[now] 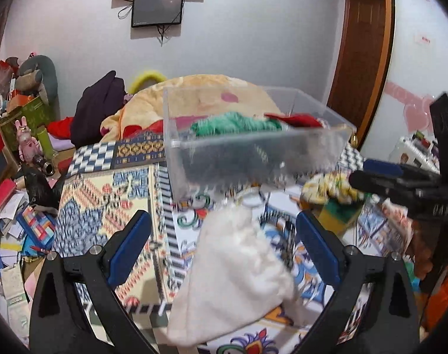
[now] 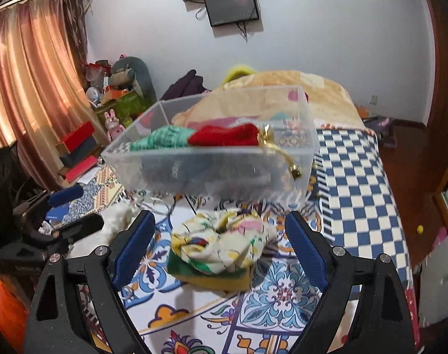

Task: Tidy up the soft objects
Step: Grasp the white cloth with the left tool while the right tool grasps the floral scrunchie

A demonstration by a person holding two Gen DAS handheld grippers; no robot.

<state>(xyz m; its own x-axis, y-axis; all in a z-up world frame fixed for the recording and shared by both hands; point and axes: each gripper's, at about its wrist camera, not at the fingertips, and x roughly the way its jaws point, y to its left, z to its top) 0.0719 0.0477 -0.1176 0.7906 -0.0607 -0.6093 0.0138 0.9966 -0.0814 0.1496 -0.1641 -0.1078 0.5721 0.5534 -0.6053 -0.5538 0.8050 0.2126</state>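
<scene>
A: Biggest first. Bed (image 2: 356, 183) w/ patterned cover carries everything. Clear box (image 2: 212, 153) on it, already holding green cloth (image 2: 162, 138) + red cloth (image 2: 224, 135).

B: Still outside the box?

A: Two pieces. White cloth (image 1: 238, 265) lying between the fingers of the left tool (image 1: 224, 253); printed cloth (image 2: 221, 244) bunched between the fingers of the right tool (image 2: 221, 250). Both just short of the box's near wall.

B: Tools gripping anything?

A: No. Both spread wide, nothing pinched. Pads apart from the fabric on each side, far as visible.

B: Step, then?

A: Prob. mid-task: half packed, lining up for the next two pickups.

B: Next move needs?

A: Lower each tool, squeeze on a thick fold, not a thin edge. Then lift clear over the wall, drop beside red/green. Soft stuff, so likely to sag & drag.
</scene>
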